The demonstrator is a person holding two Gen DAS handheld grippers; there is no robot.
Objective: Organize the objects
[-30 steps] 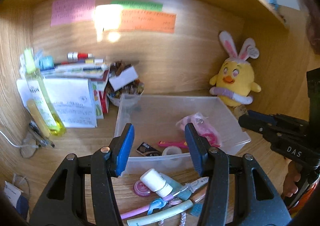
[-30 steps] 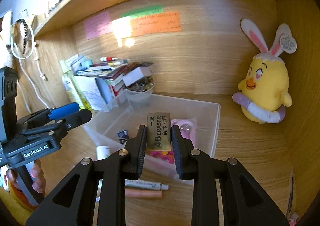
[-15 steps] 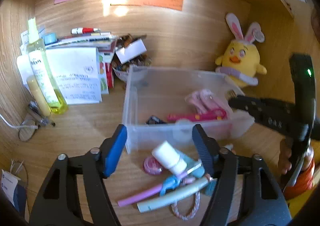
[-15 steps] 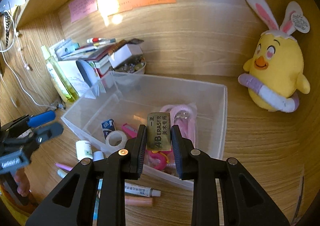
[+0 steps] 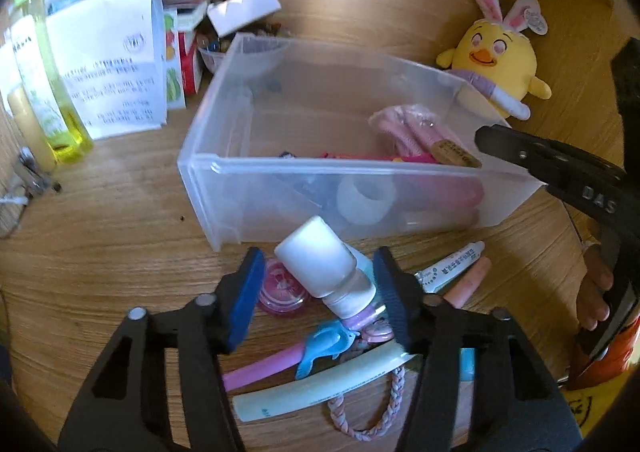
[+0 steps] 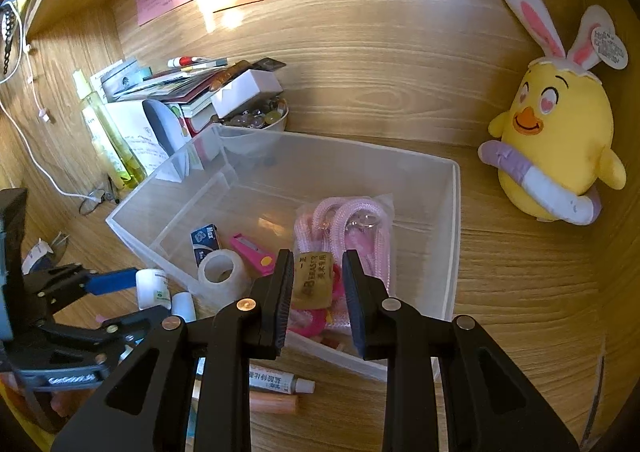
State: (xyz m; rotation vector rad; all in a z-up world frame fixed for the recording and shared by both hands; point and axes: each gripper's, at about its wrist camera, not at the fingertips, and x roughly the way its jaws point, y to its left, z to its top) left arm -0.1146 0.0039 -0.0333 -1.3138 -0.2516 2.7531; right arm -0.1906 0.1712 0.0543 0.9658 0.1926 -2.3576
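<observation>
The right claw (image 6: 316, 288) holds the eraser (image 6: 313, 279) over the bin (image 6: 452, 219) at frame centre to drop it in, while the left claw (image 5: 318, 288) is closing round the white bottle (image 5: 324, 268).

Wood bench (image 6: 520, 292) carries my clear bin (image 6: 454, 236), plush chick (image 6: 556, 147), book stack (image 6: 188, 91), yellow bottle (image 5: 44, 83), loose tubes and pens (image 5: 320, 384).

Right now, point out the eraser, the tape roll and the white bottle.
eraser (image 6: 313, 279): right wrist view, on its printed front face.
tape roll (image 6: 222, 275): right wrist view, on its outer wall, inside the bin.
white bottle (image 5: 320, 262): left wrist view, on its cap.
</observation>
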